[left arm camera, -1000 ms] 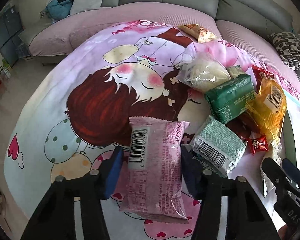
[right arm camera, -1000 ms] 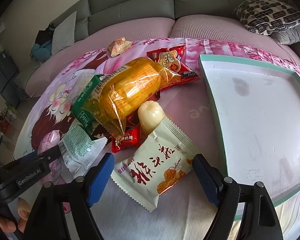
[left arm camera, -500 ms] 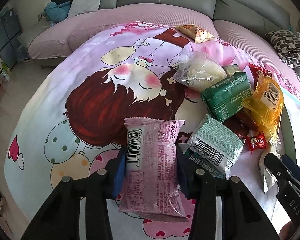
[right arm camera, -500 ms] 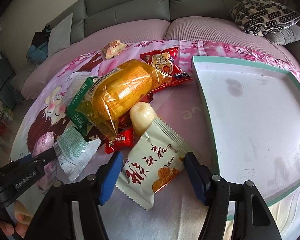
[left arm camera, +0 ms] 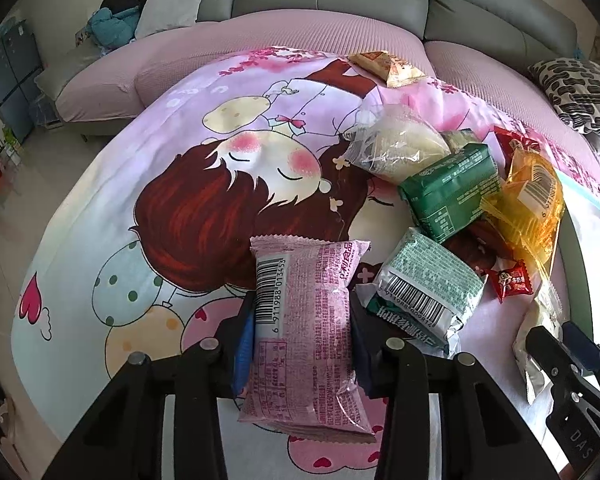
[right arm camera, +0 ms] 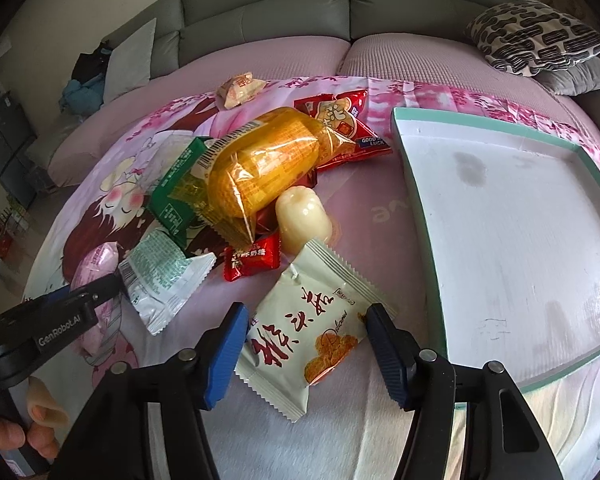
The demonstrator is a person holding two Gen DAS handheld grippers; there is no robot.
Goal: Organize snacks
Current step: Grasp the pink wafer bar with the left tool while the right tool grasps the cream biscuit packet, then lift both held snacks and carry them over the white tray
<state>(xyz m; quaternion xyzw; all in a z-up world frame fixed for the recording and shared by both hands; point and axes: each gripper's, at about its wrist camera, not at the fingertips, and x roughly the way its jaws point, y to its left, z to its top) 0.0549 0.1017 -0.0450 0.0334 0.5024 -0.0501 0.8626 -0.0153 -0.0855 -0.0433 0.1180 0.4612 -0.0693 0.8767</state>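
A: What has changed at the left gripper (left arm camera: 302, 324)?

B: A second ago its jaws stood wide on either side of the pink snack packet (left arm camera: 306, 336); now they are clenched on it, pads pressed to both long sides. The packet lies lengthwise between them on the cartoon blanket (left arm camera: 180, 184), barcode uppermost.

A: And the right gripper (right arm camera: 304, 344)?

B: It has narrowed as well, but I judge it not yet closed. Its blue pads flank the cream cracker packet (right arm camera: 312, 332), at most just meeting its side edges without pressing in. So it counts as released, poised to grasp.

A: Where does everything else sit?

B: In the right wrist view the pile is at about eleven o'clock from the cream packet: the yellow bread bag (right arm camera: 268, 168) on top, the green packet (right arm camera: 180, 188) at its nine o'clock, the pale jelly cup (right arm camera: 304, 216) and a small red candy (right arm camera: 252, 260) nearer. The white tray (right arm camera: 500, 240) lies at two o'clock, nothing in it.

A: Meaning for the task?

B: Sorting has barely begun. The left side looks ready to lift its packet; the right needs to finish squeezing first. A thin crinkly wrapper could slip if pinched only at the edges.
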